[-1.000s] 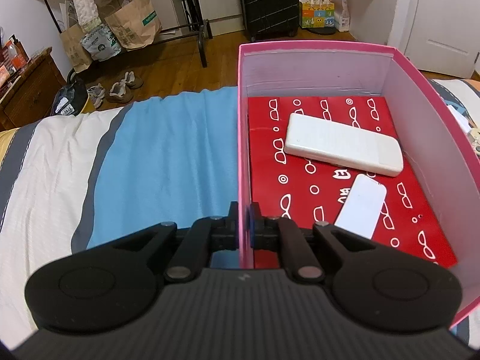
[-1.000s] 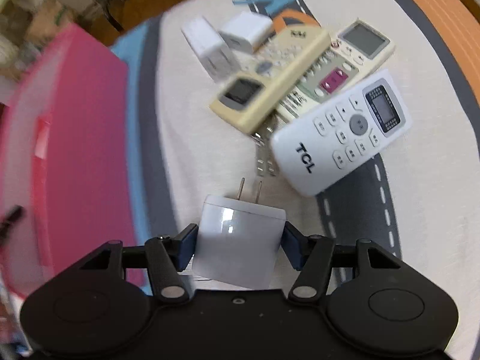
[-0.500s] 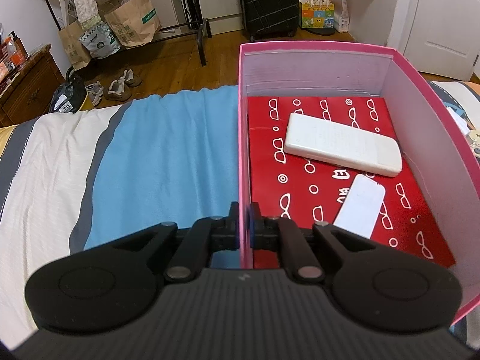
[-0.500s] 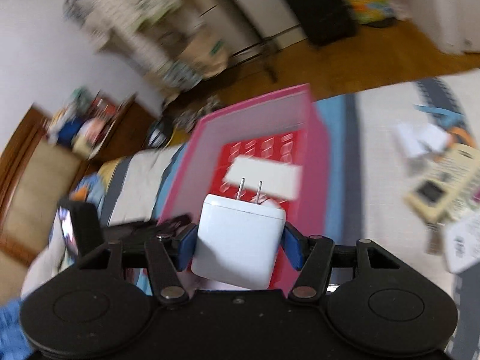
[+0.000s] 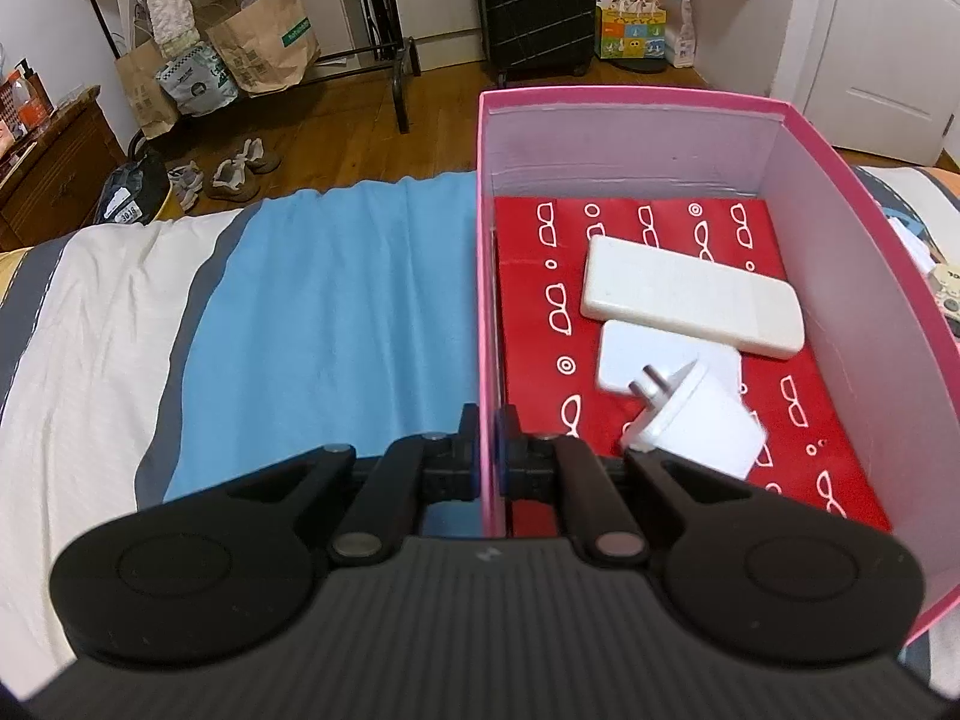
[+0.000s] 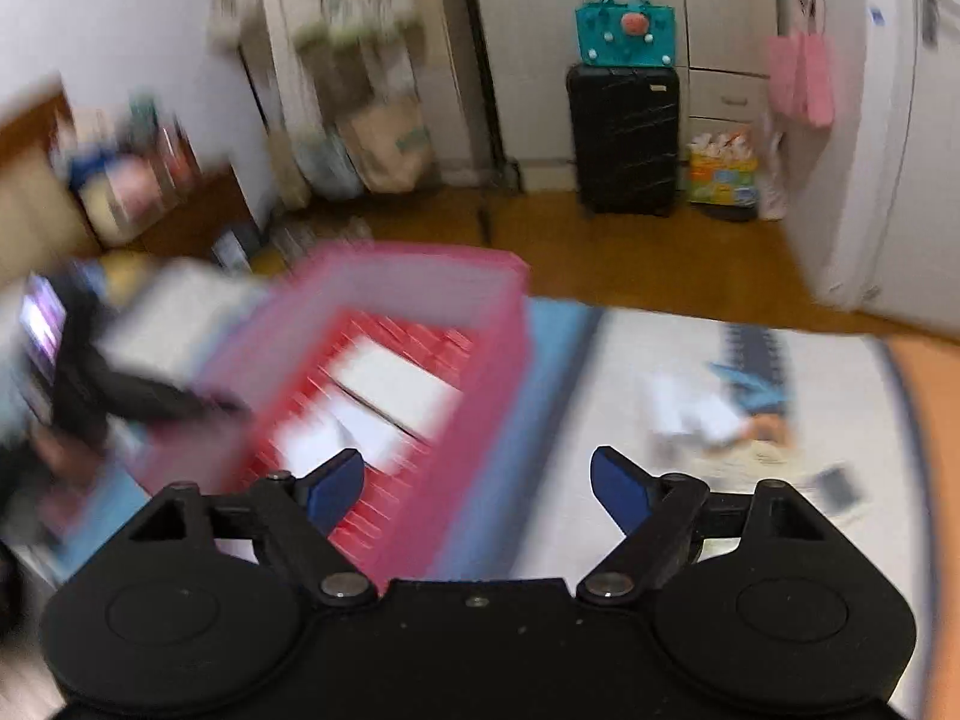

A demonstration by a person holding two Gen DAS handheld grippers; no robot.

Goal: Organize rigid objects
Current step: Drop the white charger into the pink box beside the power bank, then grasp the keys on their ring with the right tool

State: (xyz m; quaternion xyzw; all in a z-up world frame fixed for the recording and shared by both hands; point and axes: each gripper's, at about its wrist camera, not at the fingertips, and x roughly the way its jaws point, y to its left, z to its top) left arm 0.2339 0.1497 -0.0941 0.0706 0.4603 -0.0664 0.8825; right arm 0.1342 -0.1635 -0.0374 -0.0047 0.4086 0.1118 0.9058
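My left gripper (image 5: 489, 444) is shut on the left wall of the pink box (image 5: 487, 300), which stands on the bed. On the box's red patterned floor lie a long white power bank (image 5: 690, 297), a flat white item (image 5: 648, 360) and a white plug charger (image 5: 699, 420), tilted with its prongs up-left. My right gripper (image 6: 477, 489) is open and empty, above the box's right side (image 6: 480, 420); that view is blurred. Several remotes and white chargers (image 6: 696, 420) lie on the bed to the right of the box.
The bed cover (image 5: 336, 324) is blue, grey and cream. Beyond the bed are a wooden floor, a black suitcase (image 5: 534, 0), paper bags on a rack (image 5: 264, 42), shoes (image 5: 240, 171) and a wooden cabinet (image 5: 48, 174) at left.
My right gripper carried the white plug charger from the bed over the box, then opened; the charger now lies inside the box. The left gripper has kept its hold on the box wall.
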